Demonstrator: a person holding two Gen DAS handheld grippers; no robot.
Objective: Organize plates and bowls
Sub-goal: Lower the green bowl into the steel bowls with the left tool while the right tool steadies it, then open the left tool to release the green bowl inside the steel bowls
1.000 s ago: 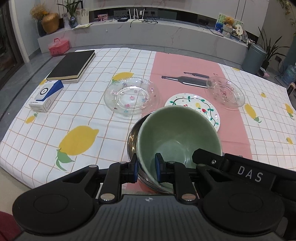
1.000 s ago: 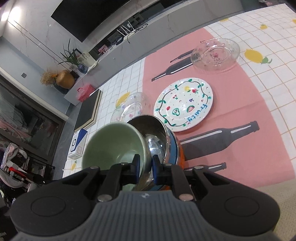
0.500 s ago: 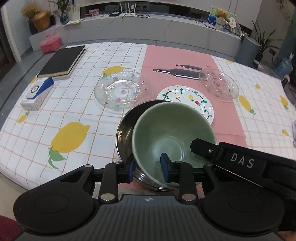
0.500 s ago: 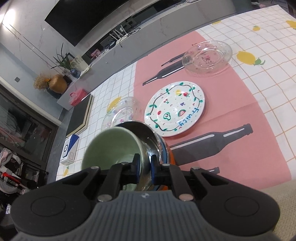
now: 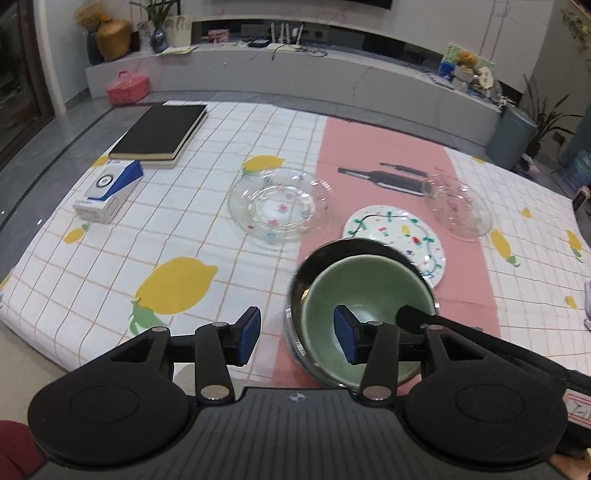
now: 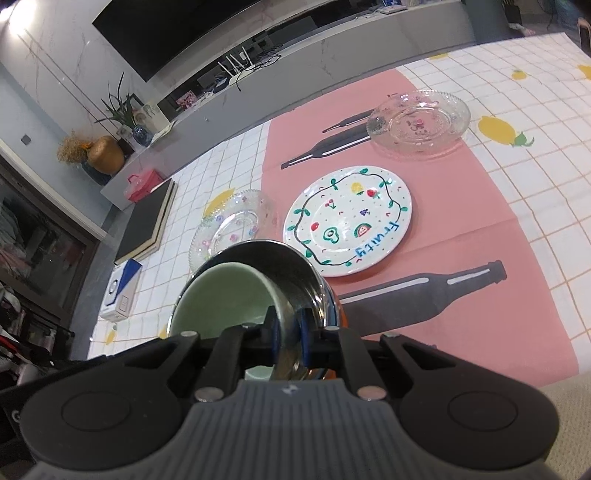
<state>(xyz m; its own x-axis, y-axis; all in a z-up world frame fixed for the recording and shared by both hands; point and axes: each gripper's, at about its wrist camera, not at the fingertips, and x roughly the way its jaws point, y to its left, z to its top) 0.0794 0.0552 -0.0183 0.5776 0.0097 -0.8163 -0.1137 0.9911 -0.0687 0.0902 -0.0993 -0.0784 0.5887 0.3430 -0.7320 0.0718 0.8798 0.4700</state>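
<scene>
Painted plate [image 5: 424, 236] — near edge behind steel bowl [image 5: 354, 247]

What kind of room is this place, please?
Probably a home living room: a dark TV screen hangs above a long low console with plants and routers, and a low table under a lemon-print tablecloth holds dishes.

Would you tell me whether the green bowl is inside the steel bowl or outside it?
Inside: the green ceramic bowl sits nested within the steel bowl, whose rim rings it.

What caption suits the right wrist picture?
Right tool pinches a steel bowl's rim, a green ceramic bowl nested inside.
</scene>
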